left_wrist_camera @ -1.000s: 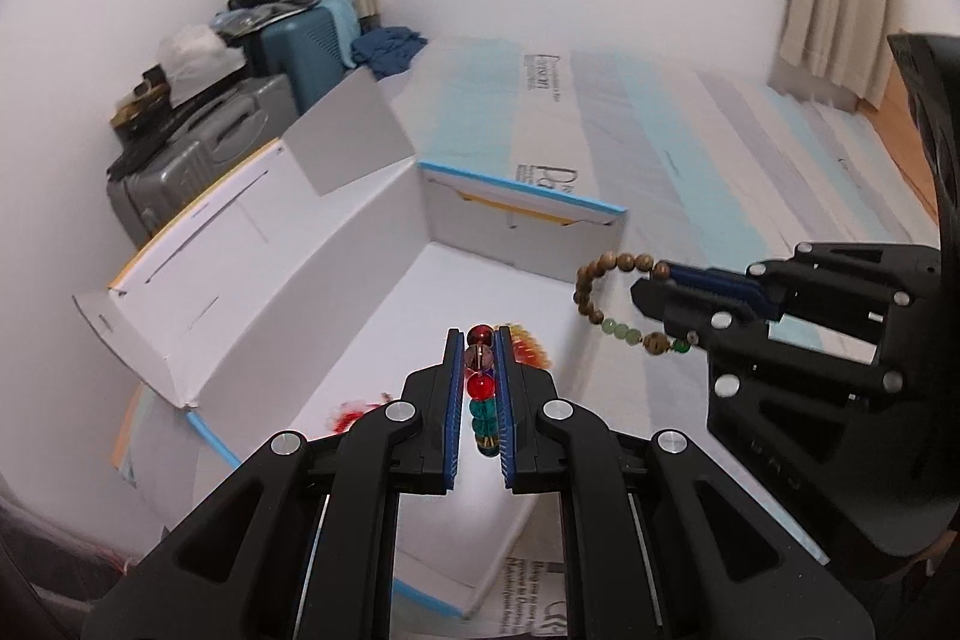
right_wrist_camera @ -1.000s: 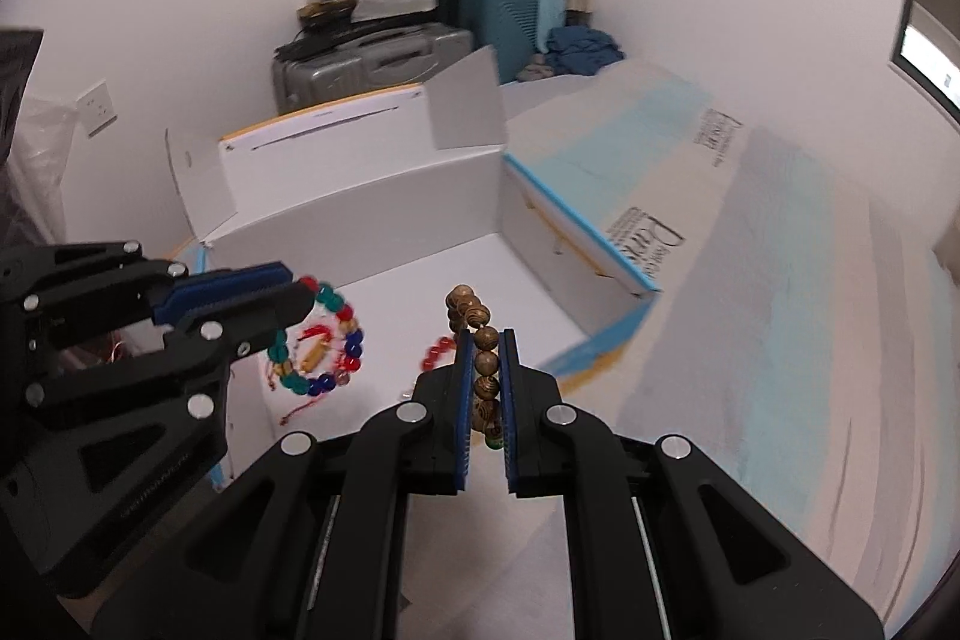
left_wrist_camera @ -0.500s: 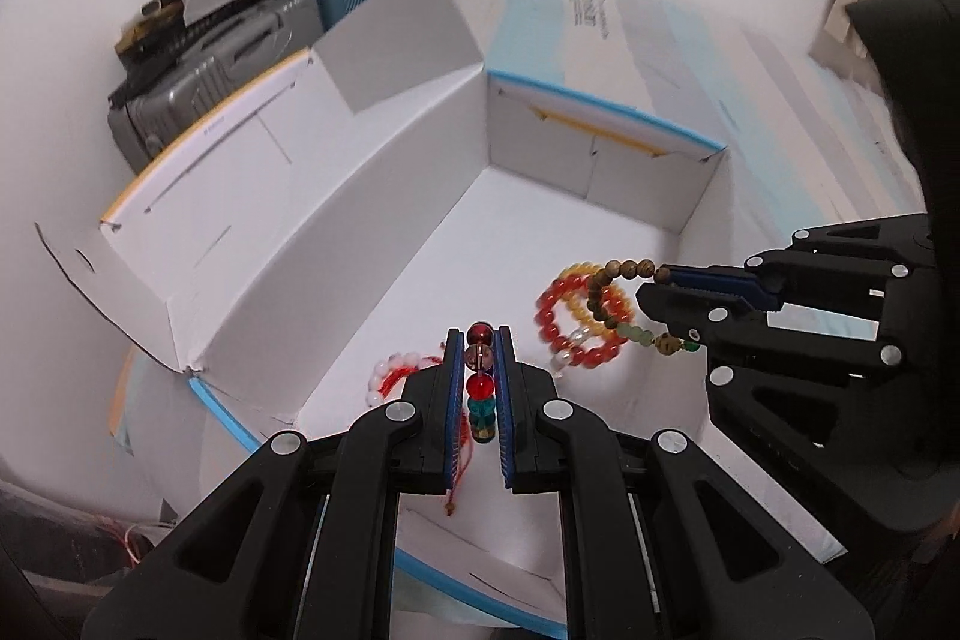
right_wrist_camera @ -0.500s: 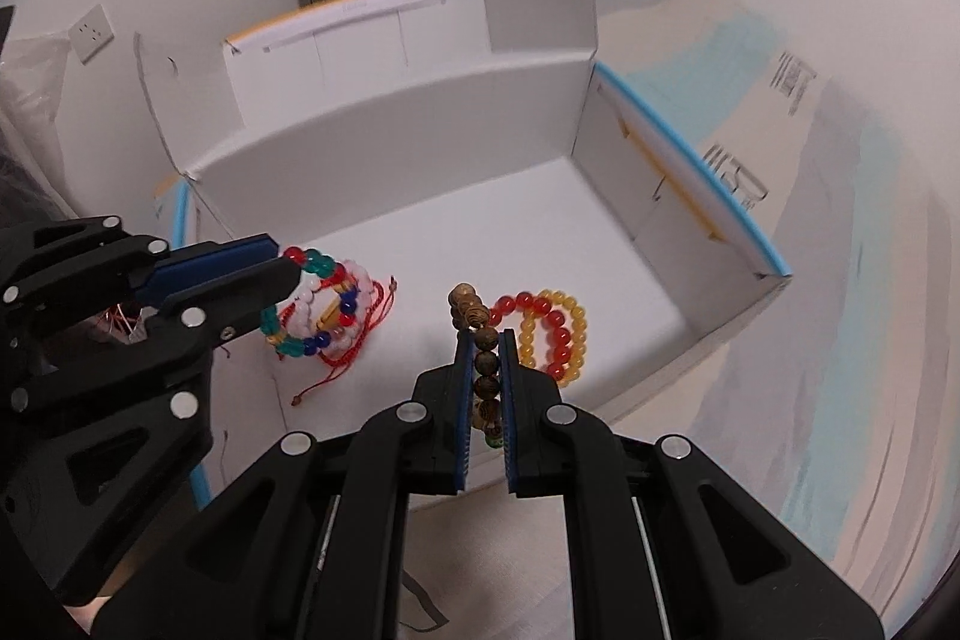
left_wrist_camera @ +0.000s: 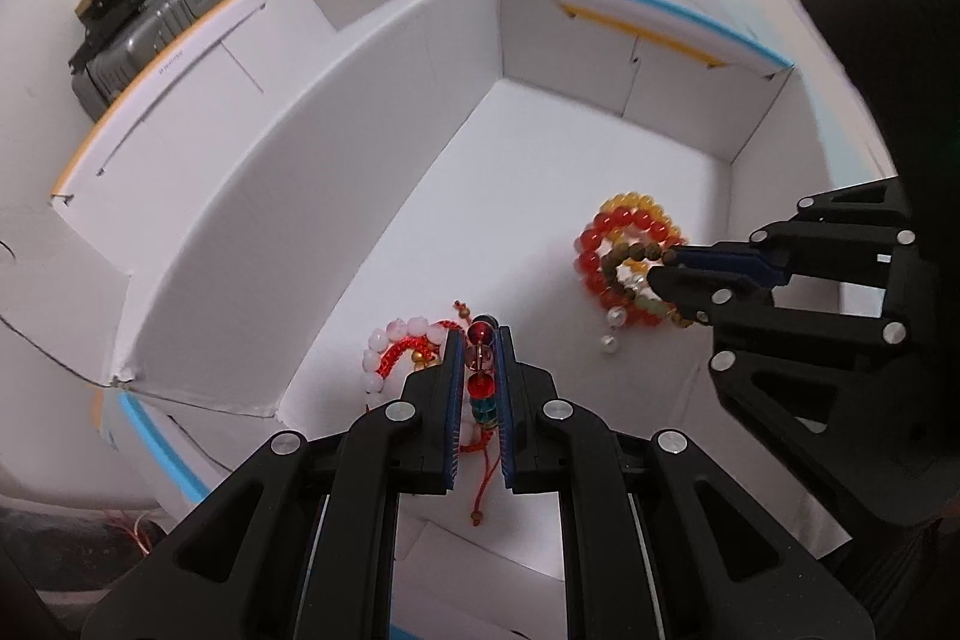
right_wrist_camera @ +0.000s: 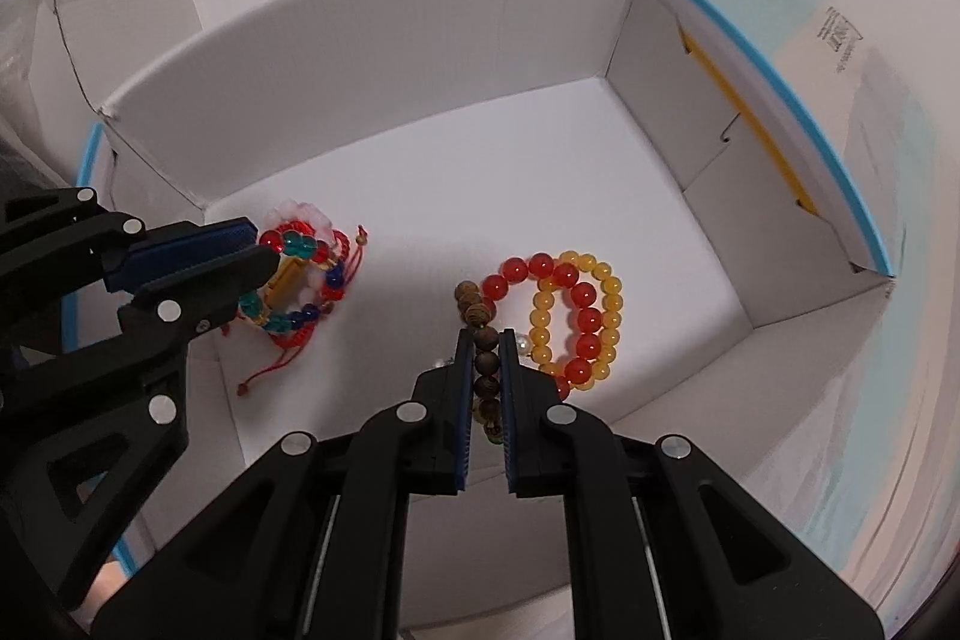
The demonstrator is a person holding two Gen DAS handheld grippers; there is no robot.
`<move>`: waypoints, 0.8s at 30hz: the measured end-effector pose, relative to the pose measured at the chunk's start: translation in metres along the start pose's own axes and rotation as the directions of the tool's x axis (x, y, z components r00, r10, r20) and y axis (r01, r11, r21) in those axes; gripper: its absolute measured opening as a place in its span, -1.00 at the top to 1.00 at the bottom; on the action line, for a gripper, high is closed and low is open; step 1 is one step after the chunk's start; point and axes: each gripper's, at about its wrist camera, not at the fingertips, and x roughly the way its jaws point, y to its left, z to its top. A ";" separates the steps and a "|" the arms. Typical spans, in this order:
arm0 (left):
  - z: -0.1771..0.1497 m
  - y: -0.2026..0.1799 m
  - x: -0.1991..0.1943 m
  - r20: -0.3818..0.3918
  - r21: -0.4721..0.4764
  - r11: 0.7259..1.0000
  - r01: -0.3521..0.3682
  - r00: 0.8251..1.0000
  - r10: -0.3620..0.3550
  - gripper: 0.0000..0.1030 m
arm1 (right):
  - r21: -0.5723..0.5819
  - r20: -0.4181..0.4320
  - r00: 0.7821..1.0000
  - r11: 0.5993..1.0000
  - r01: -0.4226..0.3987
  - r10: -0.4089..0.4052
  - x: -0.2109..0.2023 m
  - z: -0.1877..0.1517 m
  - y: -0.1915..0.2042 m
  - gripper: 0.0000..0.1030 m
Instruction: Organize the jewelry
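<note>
my left hand-held gripper [left_wrist_camera: 480, 370] is clamped on a multicoloured bead bracelet [left_wrist_camera: 482, 376], low centre of its view, hanging over the pink-and-red bracelets [left_wrist_camera: 396, 355] on the white box [left_wrist_camera: 336, 172] floor. my right hand-held gripper [right_wrist_camera: 485, 376] pinches a brown wooden bead bracelet [right_wrist_camera: 480, 334], its string running up the frame between the jaws, just left of the red and yellow bracelets [right_wrist_camera: 570, 322]. i judge both need only lower and let go.
</note>
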 end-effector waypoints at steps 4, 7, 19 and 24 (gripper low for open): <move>-0.001 0.003 0.007 -0.006 -0.007 1.000 -0.001 1.000 0.001 0.82 | 0.004 0.002 1.000 1.000 -0.002 0.002 0.005 0.002 0.000 0.86; -0.002 0.005 0.009 0.000 -0.013 1.000 -0.009 1.000 0.009 0.80 | 0.010 0.007 1.000 1.000 -0.002 0.002 0.005 0.002 0.000 0.82; -0.011 0.009 -0.040 0.153 -0.061 0.996 -0.072 0.985 0.080 -0.11 | 0.058 0.185 0.981 0.998 0.041 -0.051 -0.048 -0.011 -0.006 -0.30; -0.018 0.009 -0.071 0.229 -0.069 0.992 -0.107 0.966 0.120 -0.79 | 0.098 0.254 0.964 0.993 0.059 -0.082 -0.081 -0.025 -0.012 -0.53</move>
